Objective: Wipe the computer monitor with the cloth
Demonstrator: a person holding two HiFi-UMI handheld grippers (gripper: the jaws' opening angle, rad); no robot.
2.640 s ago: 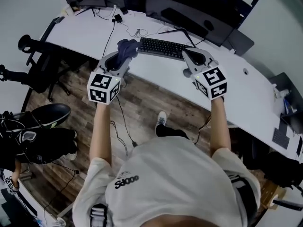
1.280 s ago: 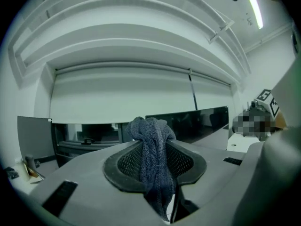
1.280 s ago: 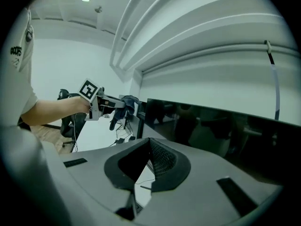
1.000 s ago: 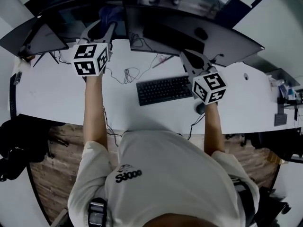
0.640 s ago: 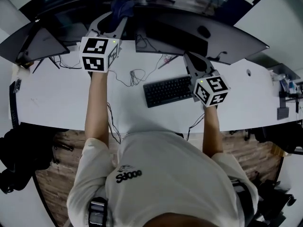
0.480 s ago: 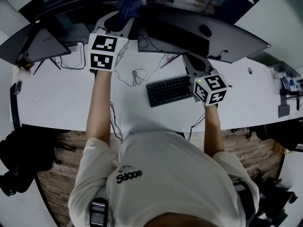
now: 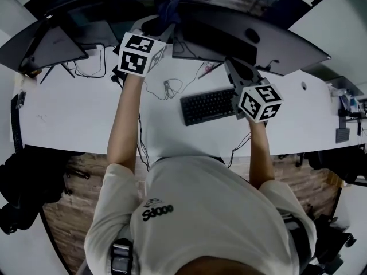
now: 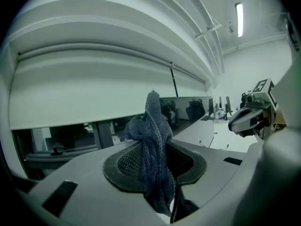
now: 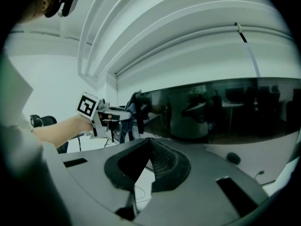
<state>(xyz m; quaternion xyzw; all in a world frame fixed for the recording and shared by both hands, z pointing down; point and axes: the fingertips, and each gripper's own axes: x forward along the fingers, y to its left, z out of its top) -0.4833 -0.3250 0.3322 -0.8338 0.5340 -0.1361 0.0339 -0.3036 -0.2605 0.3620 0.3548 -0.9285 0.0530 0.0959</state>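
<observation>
A: Noticed any shift at the desk (image 7: 69, 113) over the last couple of seconds?

B: Plenty. Stepped right up in front of the monitor (image 7: 287, 44), leaning over toward it now instead of standing back from it.

A: And nearer the monitor itself?

B: Left the keyboard (image 7: 209, 105) untouched, just in front of the monitor's middle. Swung the left gripper (image 7: 162, 26) rightward, from beyond the monitor's left end up to that end's top corner.

A: Meaning what for the wipe?

B: Looks like approach finished and the first stroke about to start from the monitor's left end. Cannot tell yet about actual contact with the screen.

A: Now the tools. Open or closed?

B: Closed hard on the cloth (image 8: 155, 140) with the left one: pinched through its middle between the pads, bunched up above them, a tail hanging below. Carrying it right at the monitor's left end, as seen from the right gripper view too.

A: And the other?

B: Holding nothing in the right gripper (image 9: 141, 166). Parted by a narrow wedge, with only white desk and a thin cable showing through. Hovering before the monitor's lower middle, well apart from the cloth at the left end.
</observation>
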